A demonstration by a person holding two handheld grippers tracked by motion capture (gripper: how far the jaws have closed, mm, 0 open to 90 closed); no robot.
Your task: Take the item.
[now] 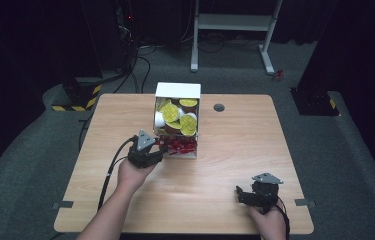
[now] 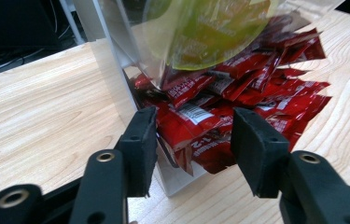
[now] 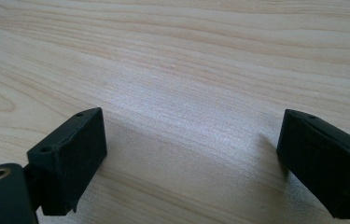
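Red sachets (image 2: 219, 126) piled in the lower compartment of a white dispenser box (image 1: 177, 91), which sits just behind worktop centre. Upper compartment holds yellow-lidded cups (image 1: 171, 111) behind a clear front panel.

Left gripper (image 1: 161, 149) is at the box's lower opening, at its left front corner. In the left gripper view the jaws straddle the front sachets; one sachet pokes between them. Pads look just short of pressing, so not a grip yet: part-open. The box's white bottom lip sits just in front of the left jaw.

Right gripper (image 1: 238, 194) is parked near the worktop's front right, well apart from the box. Right gripper view: jaws spread wide over bare wood, nothing between them. Released.

Worktop (image 1: 235, 150): light wood grain, rounded corners, small round cable grommet (image 1: 219, 107) just right of the box. Grey tape tabs (image 1: 63, 204) at front left and front right edges.

Room: dark, grey carpet floor (image 1: 355, 150). White desk frame (image 1: 235, 30) stands behind the worktop. Black cables run across the floor at back left, next to a yellow-black striped base (image 1: 77, 98). A dark stand base sits on the floor at right. A black cable trails from the left gripper along the forearm.
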